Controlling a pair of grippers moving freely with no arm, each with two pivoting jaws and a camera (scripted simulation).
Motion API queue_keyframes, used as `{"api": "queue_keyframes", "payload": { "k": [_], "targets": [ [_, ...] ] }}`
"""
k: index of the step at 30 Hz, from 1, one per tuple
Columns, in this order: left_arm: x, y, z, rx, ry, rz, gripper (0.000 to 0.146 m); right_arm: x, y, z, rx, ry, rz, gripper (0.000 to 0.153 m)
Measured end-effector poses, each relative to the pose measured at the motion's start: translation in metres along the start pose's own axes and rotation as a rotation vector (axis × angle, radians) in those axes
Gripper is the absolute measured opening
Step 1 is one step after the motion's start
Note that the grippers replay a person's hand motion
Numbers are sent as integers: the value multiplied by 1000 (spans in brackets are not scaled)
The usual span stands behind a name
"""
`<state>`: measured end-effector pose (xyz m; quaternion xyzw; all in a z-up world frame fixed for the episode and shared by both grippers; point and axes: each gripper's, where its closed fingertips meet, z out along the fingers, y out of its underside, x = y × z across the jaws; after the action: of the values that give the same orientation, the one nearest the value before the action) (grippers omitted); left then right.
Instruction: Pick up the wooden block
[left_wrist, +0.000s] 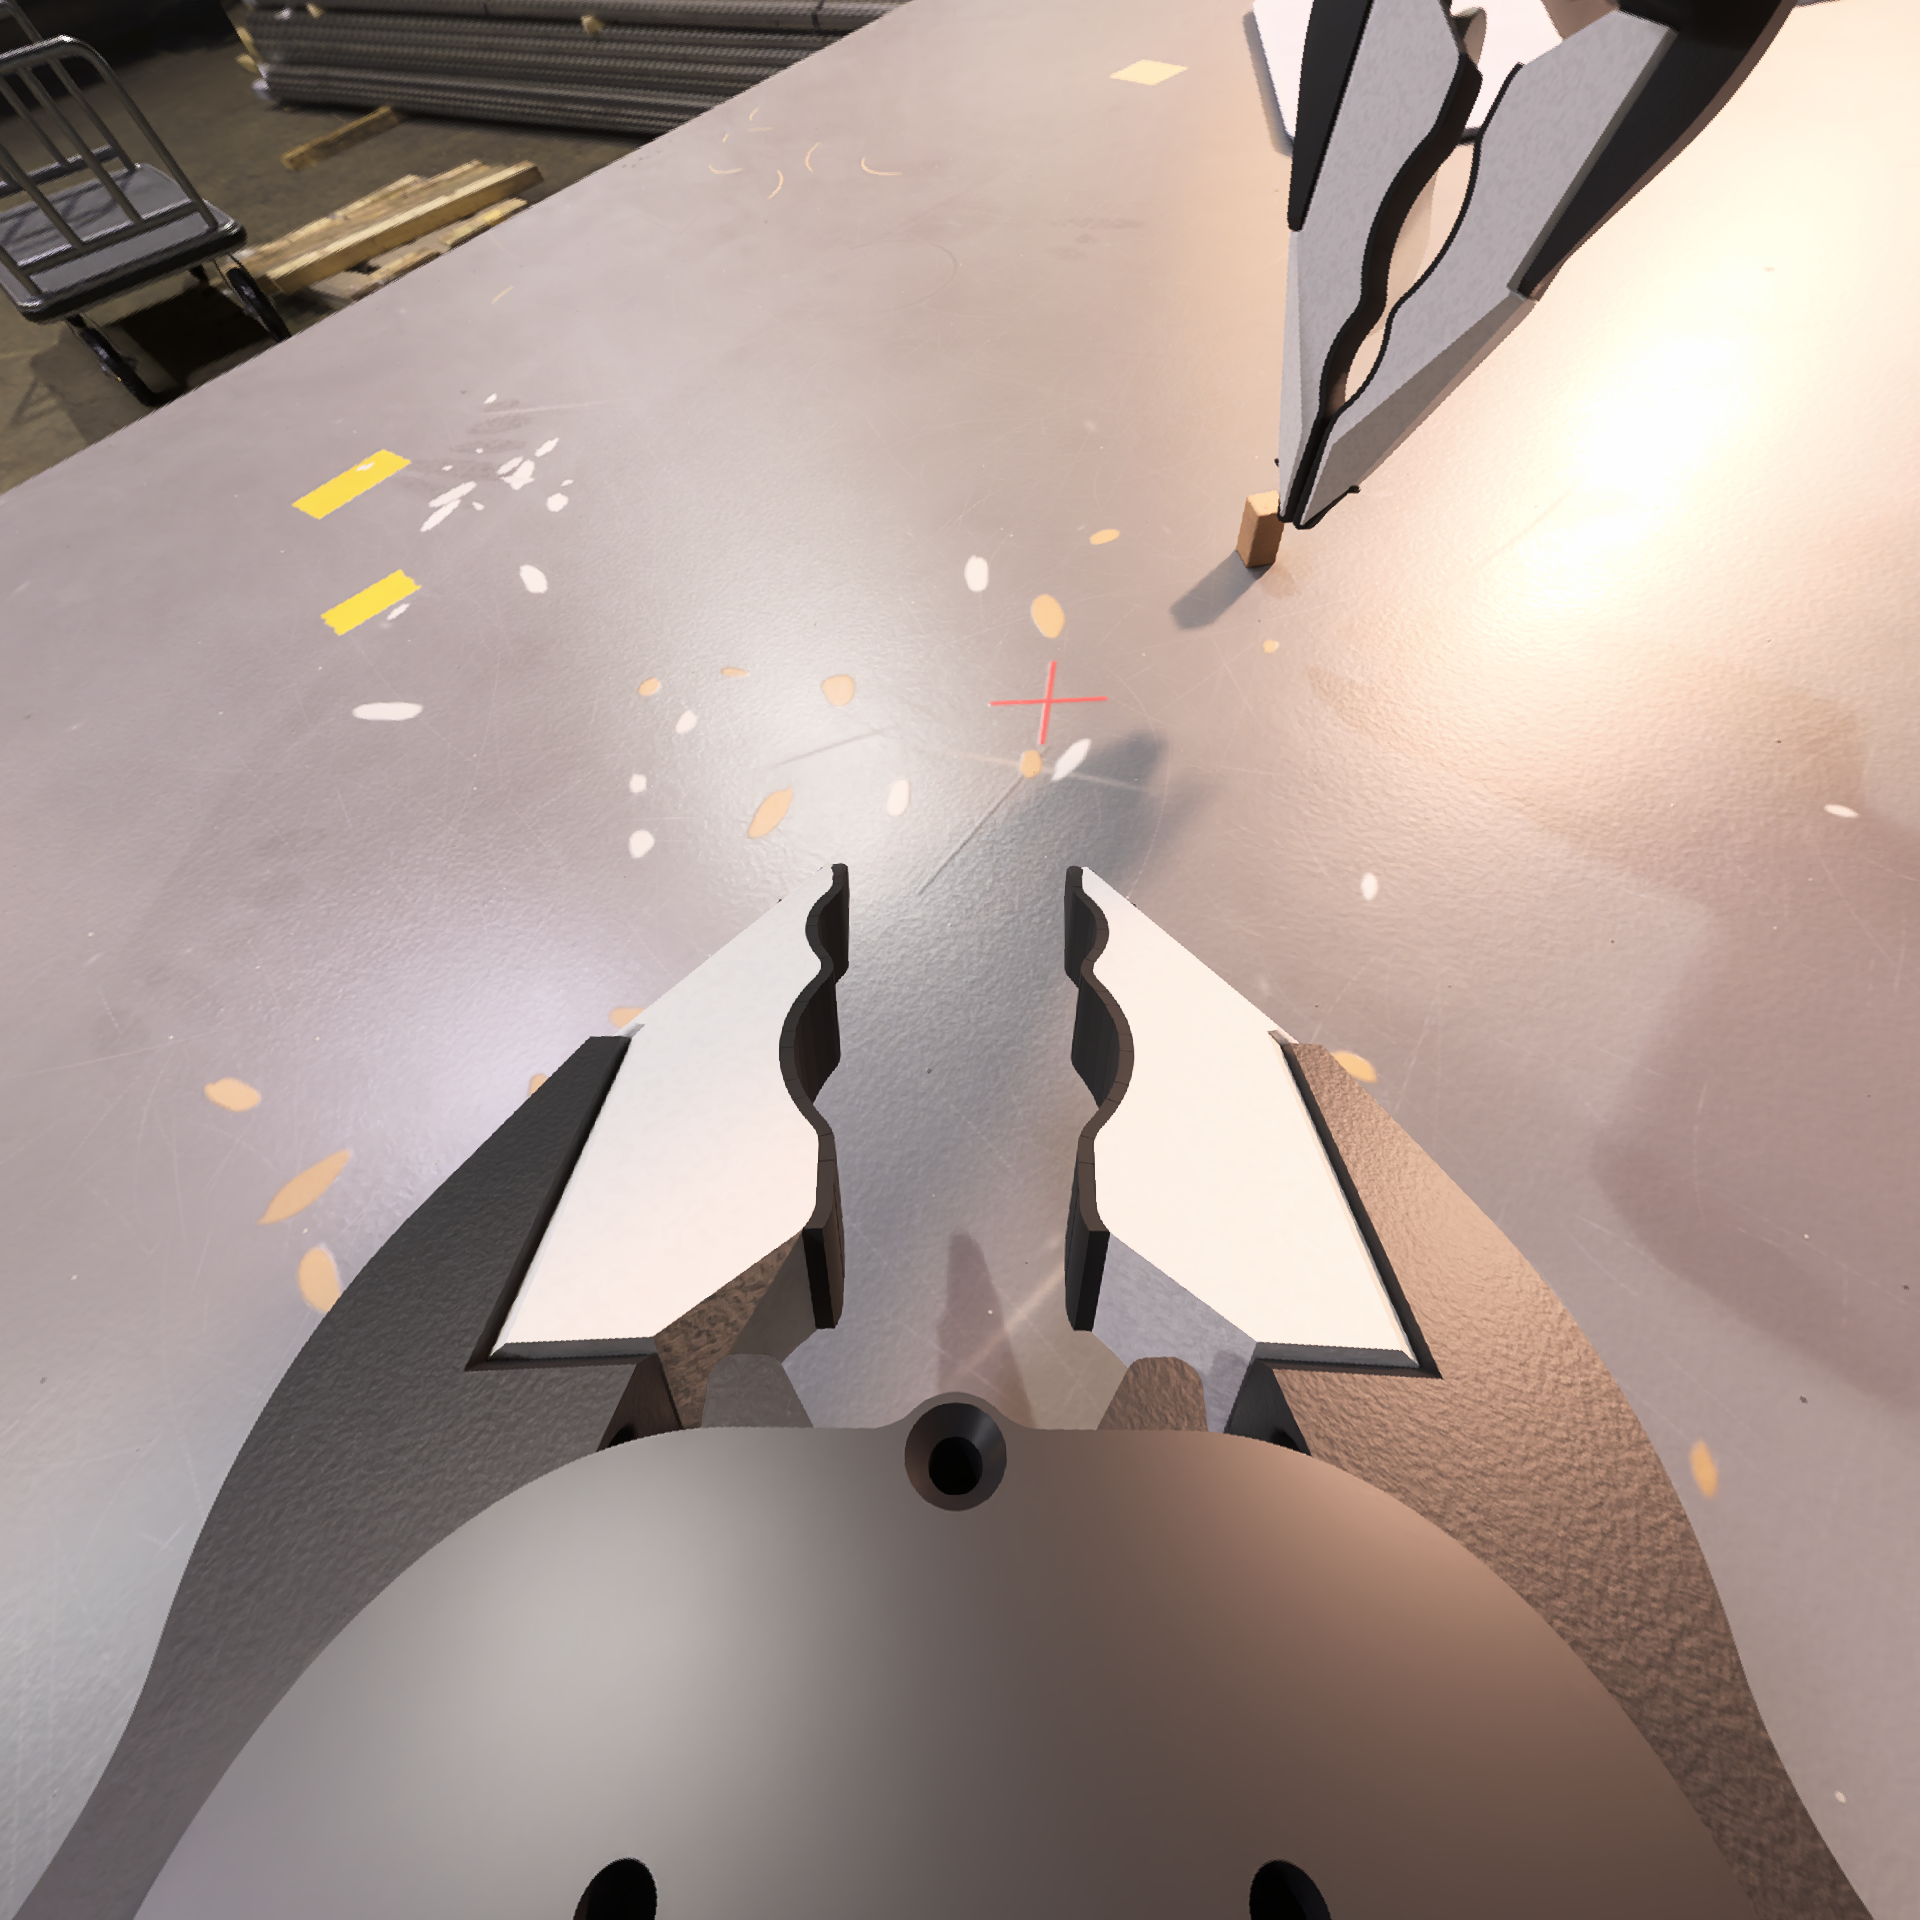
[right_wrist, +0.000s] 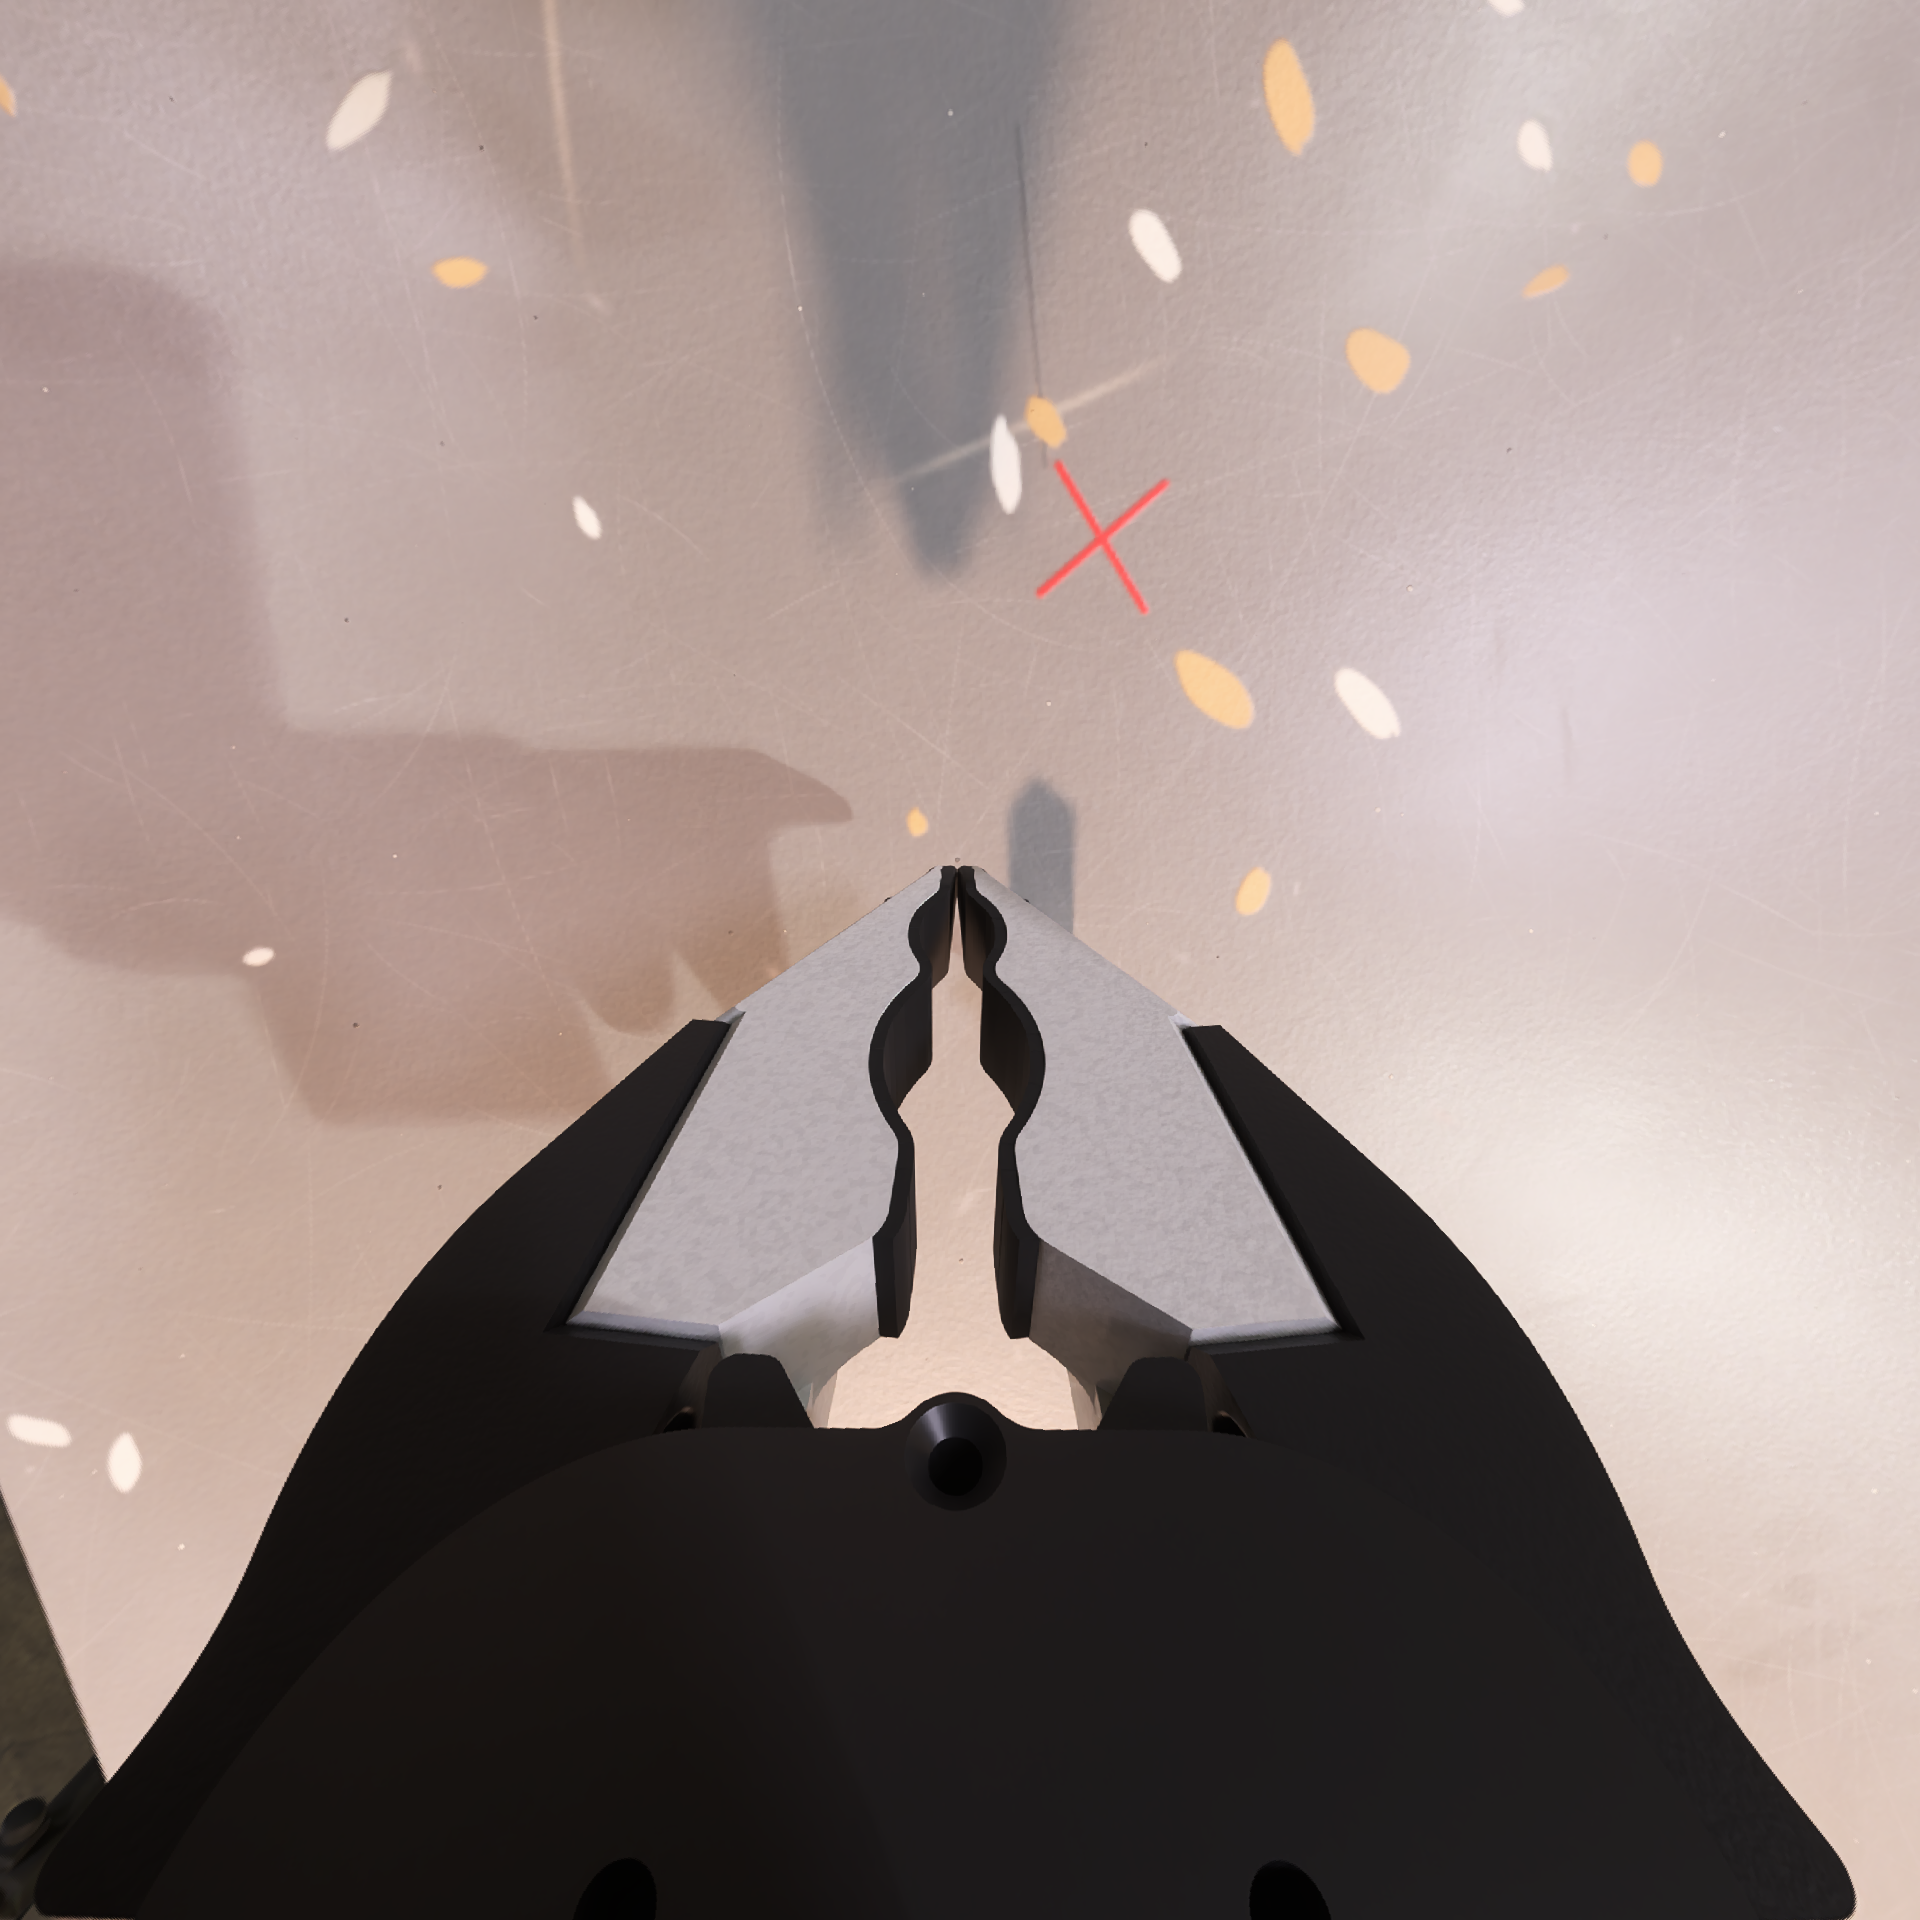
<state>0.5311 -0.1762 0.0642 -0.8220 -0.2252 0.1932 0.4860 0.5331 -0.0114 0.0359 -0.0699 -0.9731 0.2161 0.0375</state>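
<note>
left gripper (left_wrist: 956, 883): jaws apart, nothing between, over grey worktop (left_wrist: 727, 436) | right gripper (left_wrist: 1311, 507): fingertips together, pointing down at worktop toward far right corner | wooden block (left_wrist: 1260, 528): upright, just beside those tips | red cross (left_wrist: 1049, 701): mid-worktop, between grippers | yellow tape strips (left_wrist: 351, 483): near left edge

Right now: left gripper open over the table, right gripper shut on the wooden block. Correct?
Not quite. The right gripper is shut, but on nothing: the left wrist view shows the wooden block standing on the table beside its fingertips, not between them. The left gripper is open.
</note>
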Motion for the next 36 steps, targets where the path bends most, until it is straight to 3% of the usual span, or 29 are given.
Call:
{"api": "queue_keyframes", "payload": {
  "k": [6, 9, 13, 17, 18, 19, 20, 21, 23, 26, 32, 36],
  "targets": [
    [0, 0, 0, 5, -3, 3, 41, 0, -1, 1, 44, 25, -3, 0],
    [0, -2, -2, 16, -10, 17, 41, 3, -8, -7, 136, 71, -45, 0],
    [1, -5, -7, 27, -23, 27, 41, 20, -32, -72, 487, 226, -7, 0],
    [2, -11, -12, 42, -28, 31, 41, 36, -11, -119, 574, 343, 63, 1],
    [2, -13, -13, 47, -27, 29, 41, 36, -4, -123, 584, 344, 98, 15],
    [2, -14, -14, 52, -24, 24, 41, 35, 4, -123, 577, 321, 135, 36],
    [2, -16, -15, 57, -22, 19, 41, 32, 10, -121, 571, 294, 164, 41],
    [2, -17, -15, 63, -19, 13, 42, 28, 14, -116, 570, 266, 174, 41],
    [4, -20, -15, 75, -1, -2, 42, 18, 25, -95, 496, 183, 122, 22],
    [9, -25, -11, 82, 34, -4, 42, 14, 38, -62, 308, 34, -78, 8],
    [16, -33, -7, 90, 47, 22, 42, 28, 39, -27, 52, -296, -351, 10],
    [17, -32, -7, 90, 45, 8, 42, 29, 43, -10, -56, -382, -539, 16]
  ]
}}
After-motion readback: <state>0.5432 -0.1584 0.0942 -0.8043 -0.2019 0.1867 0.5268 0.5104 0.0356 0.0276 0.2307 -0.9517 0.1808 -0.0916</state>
